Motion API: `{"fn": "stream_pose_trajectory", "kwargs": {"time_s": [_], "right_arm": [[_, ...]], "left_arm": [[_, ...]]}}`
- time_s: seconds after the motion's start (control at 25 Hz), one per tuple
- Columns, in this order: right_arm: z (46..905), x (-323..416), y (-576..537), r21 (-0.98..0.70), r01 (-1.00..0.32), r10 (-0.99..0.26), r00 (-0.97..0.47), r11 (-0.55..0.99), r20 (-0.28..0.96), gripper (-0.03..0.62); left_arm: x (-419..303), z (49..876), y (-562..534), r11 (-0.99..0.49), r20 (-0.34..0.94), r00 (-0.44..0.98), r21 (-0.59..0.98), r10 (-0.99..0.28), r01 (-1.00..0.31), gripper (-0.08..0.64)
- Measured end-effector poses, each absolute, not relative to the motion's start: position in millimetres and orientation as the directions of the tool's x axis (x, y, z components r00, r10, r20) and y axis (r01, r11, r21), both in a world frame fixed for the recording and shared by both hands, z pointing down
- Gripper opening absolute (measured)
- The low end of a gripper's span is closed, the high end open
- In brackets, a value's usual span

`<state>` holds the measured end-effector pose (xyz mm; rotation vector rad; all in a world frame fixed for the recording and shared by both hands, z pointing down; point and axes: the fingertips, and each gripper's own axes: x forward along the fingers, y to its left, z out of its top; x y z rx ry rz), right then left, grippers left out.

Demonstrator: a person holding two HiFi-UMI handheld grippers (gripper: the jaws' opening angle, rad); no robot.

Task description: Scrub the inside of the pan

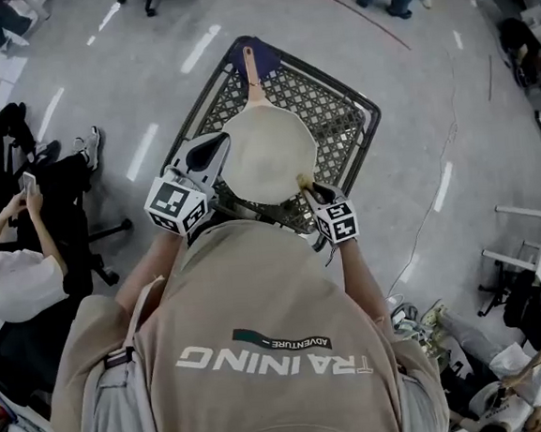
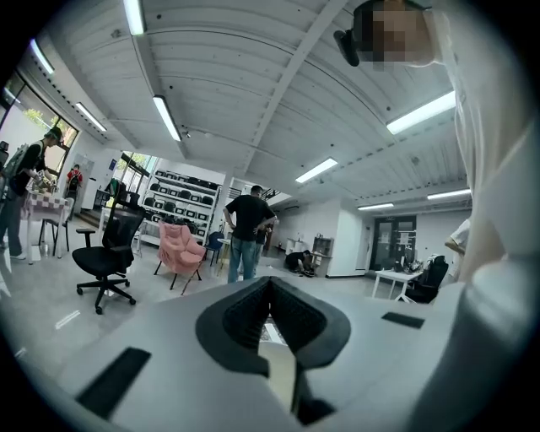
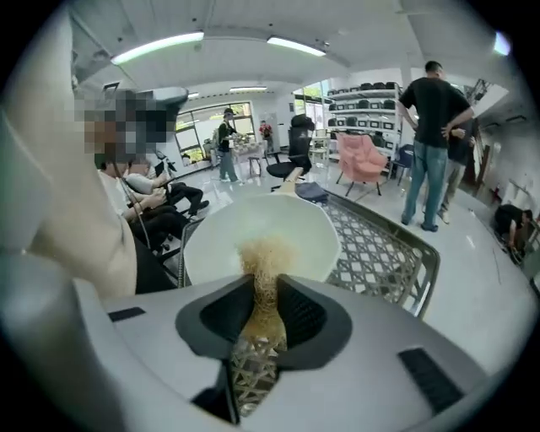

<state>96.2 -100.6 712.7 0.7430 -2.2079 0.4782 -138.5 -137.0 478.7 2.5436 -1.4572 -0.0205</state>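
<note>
A cream round pan [image 1: 270,154] with a wooden handle [image 1: 252,71] lies on a metal mesh table [image 1: 341,110]. My right gripper [image 1: 310,190] is at the pan's near right rim, shut on a tan fibrous scrubber [image 1: 303,183]. In the right gripper view the scrubber [image 3: 263,261] sticks out from between the jaws over the pan [image 3: 261,221]. My left gripper [image 1: 218,149] is at the pan's left rim with its jaws together and nothing between them. The left gripper [image 2: 270,283] points up and out at the room.
A dark blue cloth [image 1: 264,55] lies under the pan handle at the table's far edge. Seated people [image 1: 11,261] and a black office chair [image 1: 77,213] are on the left. Standing people [image 3: 432,143] and a pink chair [image 2: 179,250] are beyond the table [image 3: 384,249].
</note>
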Motion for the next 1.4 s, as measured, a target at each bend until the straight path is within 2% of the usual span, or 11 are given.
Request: {"fn": "stream_pose_trajectory", "kwargs": {"time_s": [0.24, 0.44, 0.56, 0.8, 0.92, 1.04, 1.4], "right_arm": [[719, 13, -89, -0.078, -0.341, -0.164, -0.625, 0.937, 0.763, 0.101], [743, -39, -79, -0.109, -0.134, -0.002, -0.639, 0.985, 0.769, 0.101], [758, -62, -78, -0.146, -0.062, 0.069, -0.661, 0.987, 0.748, 0.101], [778, -96, -73, -0.199, 0.011, 0.155, -0.673, 0.980, 0.723, 0.101], [787, -106, -74, -0.223, 0.002, 0.164, -0.684, 0.975, 0.711, 0.101], [793, -118, -81, -0.256, -0.051, 0.147, -0.704, 0.965, 0.695, 0.100], [804, -148, -139, -0.206, -0.182, 0.016, -0.711, 0.962, 0.703, 0.100]], "left_arm": [[-142, 466, -147, -0.480, 0.072, 0.499, 0.188, -0.863, -0.857, 0.017], [-141, 470, -144, -0.486, 0.100, 0.509, 0.189, -0.855, -0.853, 0.017], [-147, 476, -140, -0.457, 0.131, 0.485, 0.198, -0.865, -0.867, 0.018], [-174, 484, -128, -0.380, 0.194, 0.417, 0.200, -0.888, -0.903, 0.017], [-182, 484, -129, -0.362, 0.215, 0.400, 0.194, -0.891, -0.912, 0.017], [-189, 481, -136, -0.358, 0.226, 0.396, 0.191, -0.890, -0.914, 0.017], [-185, 478, -154, -0.430, 0.232, 0.472, 0.210, -0.850, -0.878, 0.017]]}}
